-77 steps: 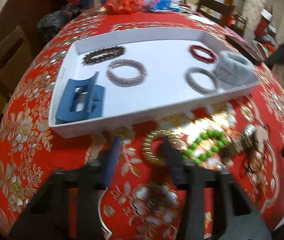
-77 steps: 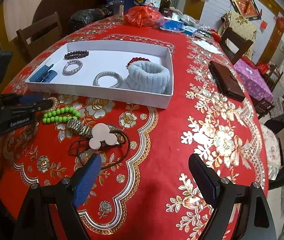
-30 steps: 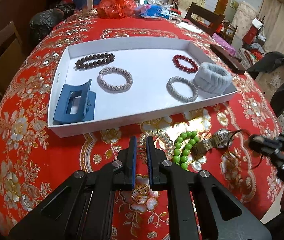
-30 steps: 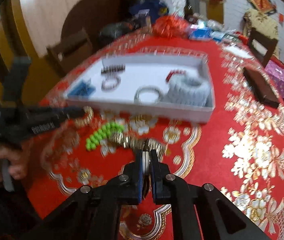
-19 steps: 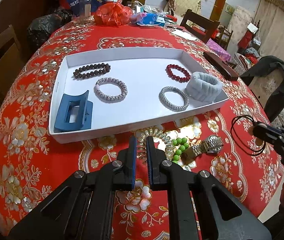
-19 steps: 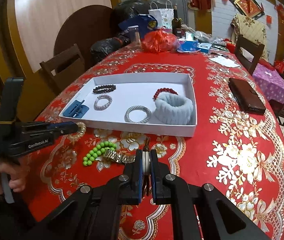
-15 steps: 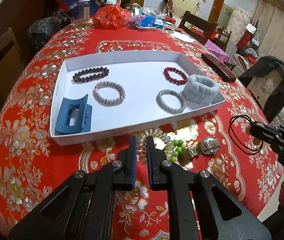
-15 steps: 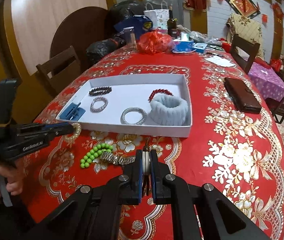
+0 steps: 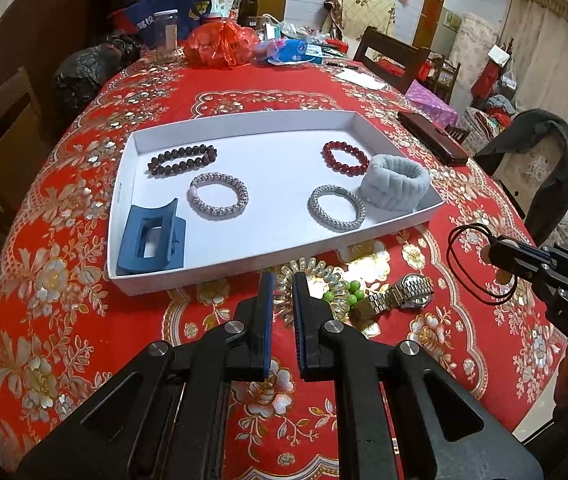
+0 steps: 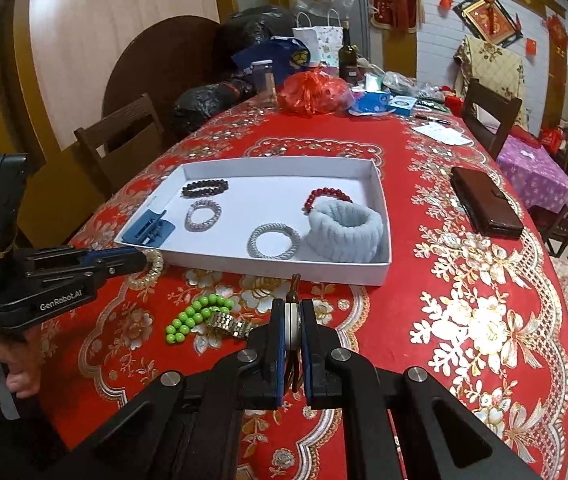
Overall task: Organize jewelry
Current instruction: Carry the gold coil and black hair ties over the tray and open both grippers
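While the white tray (image 9: pixel 220 276) sits on the red flowered tabletop (image 9: pixel 64 280), two pieces are held above the cloth in front of it. A clear coil hair tie (image 9: pixel 312 270) is gripped by the left tool (image 9: pixel 283 284), at about 6 o'clock from the tray — its jaws are closed on the coil's near edge. The right tool (image 10: pixel 293 312) is clamped on a pale flat charm (image 10: pixel 294 326) with thin black cords (image 9: pixel 469 264) looped from it, seen at 3 o'clock in the left view. A green bead bracelet (image 10: pixel 194 316) and a metal watch (image 9: pixel 398 298) are left on the cloth between the tools. Inside the tray are laid a blue hair claw (image 9: pixel 152 240), a dark bead bracelet (image 9: pixel 182 159), two silver bracelets (image 9: pixel 218 194), a red bead bracelet (image 9: pixel 345 157) and a grey wristband (image 9: pixel 396 182).
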The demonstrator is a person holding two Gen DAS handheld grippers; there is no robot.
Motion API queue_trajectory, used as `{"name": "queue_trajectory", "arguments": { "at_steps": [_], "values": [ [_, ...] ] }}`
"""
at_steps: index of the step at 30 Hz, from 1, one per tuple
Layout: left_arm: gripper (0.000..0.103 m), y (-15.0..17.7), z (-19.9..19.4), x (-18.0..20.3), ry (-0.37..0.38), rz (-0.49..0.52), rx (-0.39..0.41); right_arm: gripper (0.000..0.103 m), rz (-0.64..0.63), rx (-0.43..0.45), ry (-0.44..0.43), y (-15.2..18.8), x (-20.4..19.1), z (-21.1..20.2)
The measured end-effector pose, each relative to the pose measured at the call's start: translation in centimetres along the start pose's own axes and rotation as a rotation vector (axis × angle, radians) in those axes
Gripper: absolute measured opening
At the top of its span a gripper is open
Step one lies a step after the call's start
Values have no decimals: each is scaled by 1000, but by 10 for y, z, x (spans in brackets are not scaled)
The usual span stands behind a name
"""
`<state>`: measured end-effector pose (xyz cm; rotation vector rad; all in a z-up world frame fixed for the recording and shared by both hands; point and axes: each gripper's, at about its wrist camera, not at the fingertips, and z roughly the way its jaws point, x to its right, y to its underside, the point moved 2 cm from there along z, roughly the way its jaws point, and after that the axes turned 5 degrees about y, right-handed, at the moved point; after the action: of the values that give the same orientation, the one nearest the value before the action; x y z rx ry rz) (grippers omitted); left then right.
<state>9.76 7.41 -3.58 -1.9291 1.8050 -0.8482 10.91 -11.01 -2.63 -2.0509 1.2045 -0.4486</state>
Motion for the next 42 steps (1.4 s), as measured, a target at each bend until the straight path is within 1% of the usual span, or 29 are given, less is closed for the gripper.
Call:
{"name": "queue_trajectory", "arguments": {
  "at_steps": [5, 9, 21, 30, 35, 42],
  "values": [
    [8, 0, 1, 0, 1, 0, -4, 6, 2, -6, -21, -1, -4, 3],
    [8, 1, 1, 0, 1, 0, -5, 6, 8, -7, -18, -1, -6, 6],
    [8, 3, 4, 0, -4, 1, -12, 6, -23, 0, 45, -2, -6, 6],
    [8, 4, 6, 1, -5, 1, -17, 6, -33, -9, 67, -1, -7, 9],
    [8, 5, 7, 1, -7, -1, -20, 6, -27, -12, 55, -2, -8, 9],
    [8, 5, 7, 1, -9, 0, -21, 6, -48, -20, 79, -2, -12, 11]
  ]
}}
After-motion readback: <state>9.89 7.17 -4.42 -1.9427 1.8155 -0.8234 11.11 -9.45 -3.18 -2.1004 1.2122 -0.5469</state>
